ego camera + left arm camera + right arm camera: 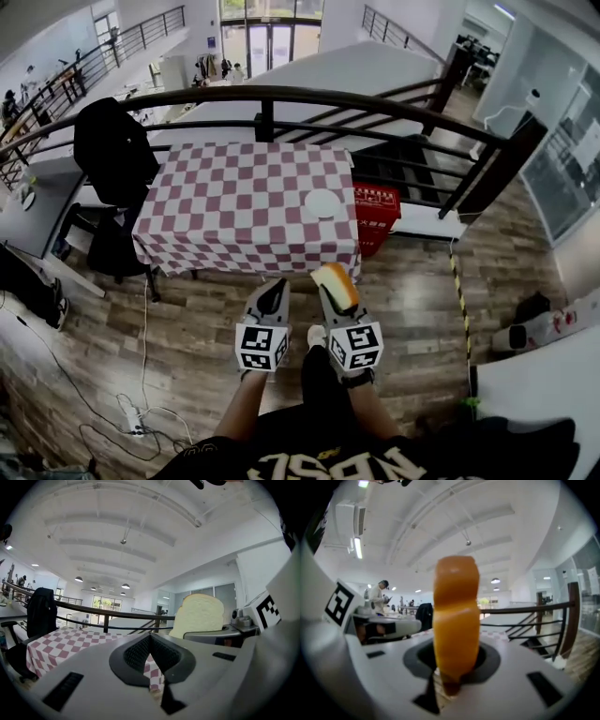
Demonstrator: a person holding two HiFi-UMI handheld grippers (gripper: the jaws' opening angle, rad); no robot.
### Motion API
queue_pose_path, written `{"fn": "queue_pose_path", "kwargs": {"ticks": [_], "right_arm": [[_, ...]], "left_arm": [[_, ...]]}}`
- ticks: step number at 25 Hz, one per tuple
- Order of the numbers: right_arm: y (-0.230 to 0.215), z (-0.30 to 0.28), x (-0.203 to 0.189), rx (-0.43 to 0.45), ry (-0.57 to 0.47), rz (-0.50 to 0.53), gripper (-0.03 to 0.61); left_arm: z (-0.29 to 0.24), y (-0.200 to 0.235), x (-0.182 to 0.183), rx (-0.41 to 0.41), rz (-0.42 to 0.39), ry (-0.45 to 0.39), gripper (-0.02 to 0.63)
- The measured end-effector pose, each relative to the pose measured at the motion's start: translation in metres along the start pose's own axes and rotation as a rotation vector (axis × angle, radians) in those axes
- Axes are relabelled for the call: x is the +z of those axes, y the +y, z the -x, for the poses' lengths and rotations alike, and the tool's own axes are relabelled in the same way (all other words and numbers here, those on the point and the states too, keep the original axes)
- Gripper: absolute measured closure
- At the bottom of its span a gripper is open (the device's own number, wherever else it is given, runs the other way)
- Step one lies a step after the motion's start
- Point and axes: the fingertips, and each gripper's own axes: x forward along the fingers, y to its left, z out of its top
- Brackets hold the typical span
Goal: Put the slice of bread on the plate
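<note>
A slice of bread (336, 284) with an orange-brown crust stands upright in my right gripper (330, 281), which is shut on it. In the right gripper view the crust edge of the bread (457, 616) fills the middle, clamped between the jaws of the right gripper (457, 667). My left gripper (275, 289) is beside it, shut and holding nothing. The left gripper view shows the left gripper (150, 638) with its pads meeting, and the bread's white face (199, 616) to its right. A white plate (322, 203) lies near the right edge of the checkered table (234, 202), ahead of both grippers.
A red basket (377, 208) sits by the table's right side. A black chair with a jacket (114, 141) stands at the left. A dark railing (281, 94) runs behind the table. Cables and a power strip (131, 417) lie on the wooden floor.
</note>
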Motion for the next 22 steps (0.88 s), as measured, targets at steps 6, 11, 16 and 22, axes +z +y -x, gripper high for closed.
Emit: {"fn": "queue_pose_path", "kwargs": {"ticks": [6, 11, 16, 22], "right_arm": [[-0.098, -0.107, 0.053, 0.04, -0.043, 0.012, 0.483], [-0.169, -0.17, 0.083, 0.057, -0.061, -0.006, 0.483], [-0.207, -0.208, 0.072, 0.041, -0.011, 0.007, 0.483], [-0.218, -0.248, 0.052, 0.075, 0.058, -0.022, 0.483]], "left_arm": [[-0.14, 0.03, 0.032, 0.038, -0.022, 0.013, 0.594], [-0.224, 0.049, 0.063, 0.076, -0.038, 0.004, 0.594], [-0.268, 0.064, 0.057, 0.096, -0.034, 0.047, 0.594], [-0.302, 0.08, 0.037, 0.087, -0.027, 0.088, 0.594]]}}
